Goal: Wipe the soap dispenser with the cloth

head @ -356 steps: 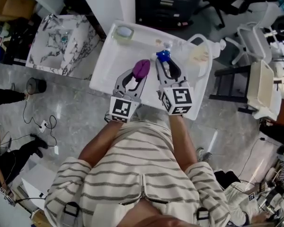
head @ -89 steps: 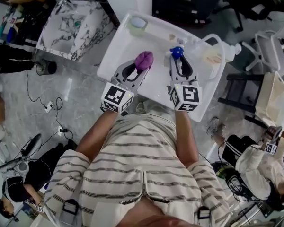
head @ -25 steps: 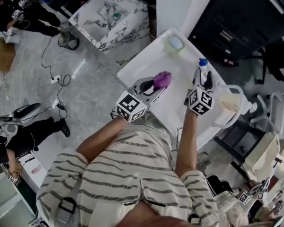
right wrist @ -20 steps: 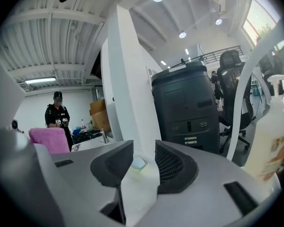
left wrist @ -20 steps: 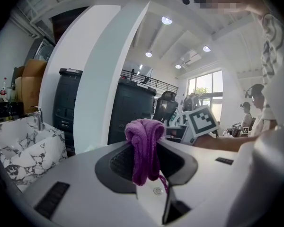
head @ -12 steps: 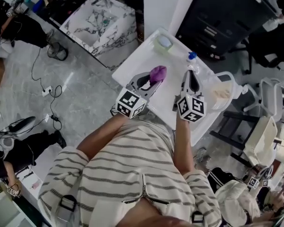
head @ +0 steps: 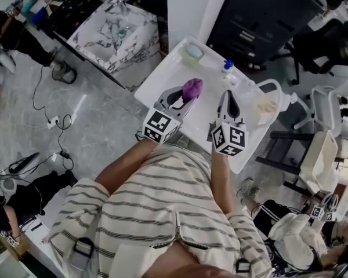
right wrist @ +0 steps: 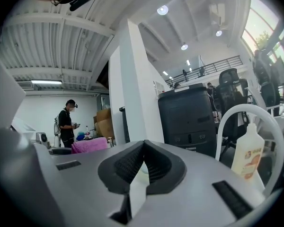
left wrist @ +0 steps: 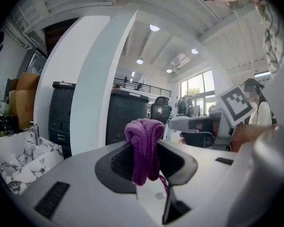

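Note:
The soap dispenser [head: 228, 69], a clear bottle with a blue pump top, stands alone at the back of the white table [head: 168, 77]. My left gripper [head: 188, 95] is shut on a bunched purple cloth [head: 192, 87], which hangs from its jaws [left wrist: 144, 148] above the table, left of the dispenser. My right gripper [head: 226, 96] hovers just in front of the dispenser, apart from it. Its jaws have just been closing and now meet [right wrist: 143, 151] with nothing between them. The cloth [right wrist: 90, 144] shows to its left.
A small pale green dish [head: 193, 52] sits at the table's far corner. A white looped rack holding a beige item [head: 268, 105] hangs off the right end, near a white bottle with an orange label [right wrist: 248, 157]. A marble sink unit [head: 113, 30] and a black cabinet [head: 261, 22] stand behind.
A second ago my right gripper's fingers stood around the dispenser. It has since pulled back toward me, risen and shut, leaving the dispenser on the table. The left gripper still holds the cloth.

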{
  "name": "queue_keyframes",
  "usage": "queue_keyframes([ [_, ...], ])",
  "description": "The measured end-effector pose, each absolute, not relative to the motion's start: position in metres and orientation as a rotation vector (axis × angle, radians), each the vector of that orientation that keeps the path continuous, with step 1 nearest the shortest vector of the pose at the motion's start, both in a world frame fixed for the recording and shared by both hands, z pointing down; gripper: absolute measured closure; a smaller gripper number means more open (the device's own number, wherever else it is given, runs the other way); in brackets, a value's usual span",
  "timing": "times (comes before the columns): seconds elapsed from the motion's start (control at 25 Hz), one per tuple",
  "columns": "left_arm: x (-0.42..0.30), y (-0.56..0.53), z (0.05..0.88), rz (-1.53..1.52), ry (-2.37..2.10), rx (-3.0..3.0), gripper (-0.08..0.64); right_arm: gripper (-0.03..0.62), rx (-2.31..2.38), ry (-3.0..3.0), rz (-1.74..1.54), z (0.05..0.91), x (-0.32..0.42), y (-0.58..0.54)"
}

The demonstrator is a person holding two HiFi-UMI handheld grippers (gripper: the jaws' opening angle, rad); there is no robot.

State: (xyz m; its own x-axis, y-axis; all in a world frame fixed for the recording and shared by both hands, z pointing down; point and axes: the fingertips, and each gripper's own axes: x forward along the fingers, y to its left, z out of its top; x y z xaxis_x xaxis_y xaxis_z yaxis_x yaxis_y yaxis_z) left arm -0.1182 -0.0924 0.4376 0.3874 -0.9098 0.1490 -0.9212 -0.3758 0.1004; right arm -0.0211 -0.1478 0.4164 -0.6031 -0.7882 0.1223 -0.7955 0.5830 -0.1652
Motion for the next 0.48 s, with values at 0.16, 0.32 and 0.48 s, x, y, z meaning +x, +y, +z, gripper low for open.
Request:
queue_keyframes([
  [0.16,-0.117,-0.089,0.432,0.099,-1.657,2.499,0.443,0.6,1.405,-2.755,0.31,0.412,-0.017,-0.138],
  [0.32,-0.113,-0.089,0.428,0.086,-1.652,2.521,0.443,0.6,1.428,-2.758,0.285,0.406,-0.012,-0.132],
  [0.48,-0.108,-0.087,0.427,0.076,-1.641,2.532,0.443,0.6,1.44,-2.751,0.273,0.404,-0.008,-0.128],
])
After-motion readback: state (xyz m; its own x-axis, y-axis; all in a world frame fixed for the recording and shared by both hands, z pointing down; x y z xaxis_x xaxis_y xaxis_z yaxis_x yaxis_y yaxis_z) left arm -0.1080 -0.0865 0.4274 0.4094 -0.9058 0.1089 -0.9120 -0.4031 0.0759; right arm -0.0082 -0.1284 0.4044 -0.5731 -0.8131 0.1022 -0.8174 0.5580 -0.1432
